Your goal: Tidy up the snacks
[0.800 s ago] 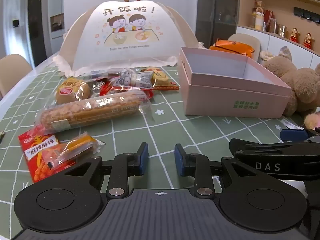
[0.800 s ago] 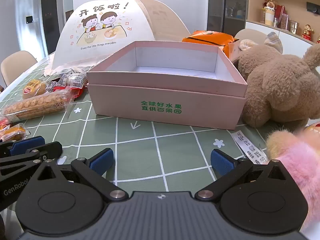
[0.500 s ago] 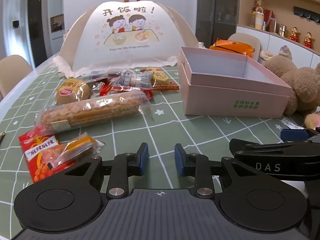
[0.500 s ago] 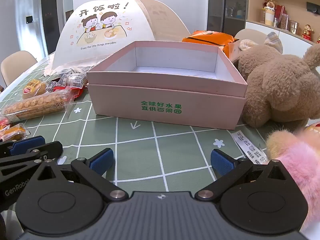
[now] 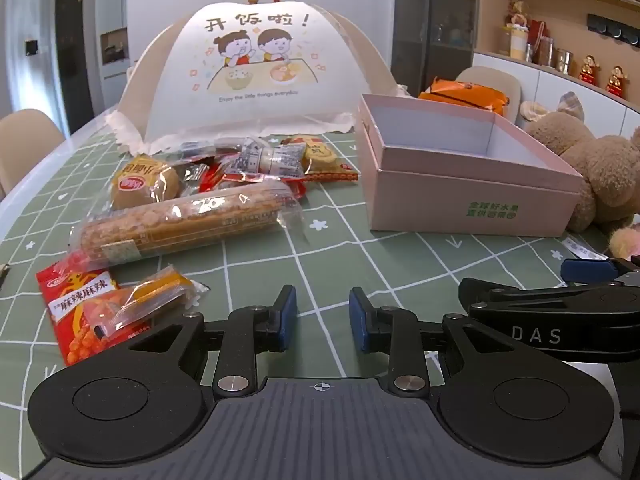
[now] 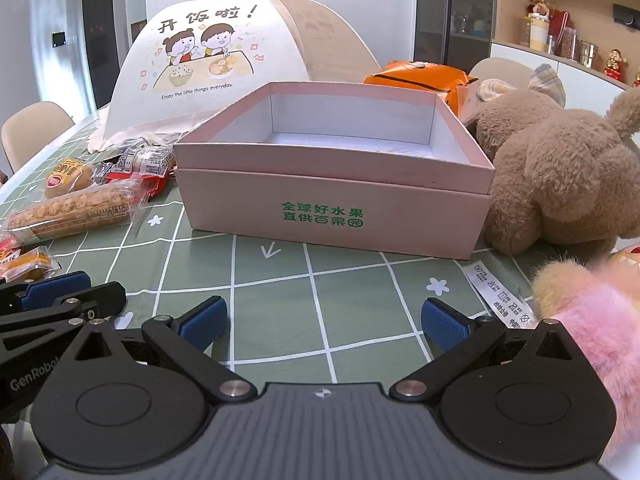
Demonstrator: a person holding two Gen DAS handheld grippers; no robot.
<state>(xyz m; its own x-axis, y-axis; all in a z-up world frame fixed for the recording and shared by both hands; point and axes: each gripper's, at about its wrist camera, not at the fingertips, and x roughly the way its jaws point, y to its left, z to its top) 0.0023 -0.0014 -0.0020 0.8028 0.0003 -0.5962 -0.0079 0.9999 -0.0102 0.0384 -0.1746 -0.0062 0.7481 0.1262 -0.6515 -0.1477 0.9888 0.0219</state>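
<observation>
Snacks (image 5: 192,216) lie heaped on the tabletop (image 5: 400,264) left of one empty pink box (image 6: 332,184); overlapping wrappers defy counting. Left hand-held gripper (image 5: 323,318) slightly apart, right hand-held gripper (image 6: 324,324) wide apart, both empty.

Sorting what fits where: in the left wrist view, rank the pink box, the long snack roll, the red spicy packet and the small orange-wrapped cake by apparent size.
1. pink box
2. long snack roll
3. red spicy packet, though it lies nearer the camera, which flatters it
4. small orange-wrapped cake, lying partly on that packet
</observation>
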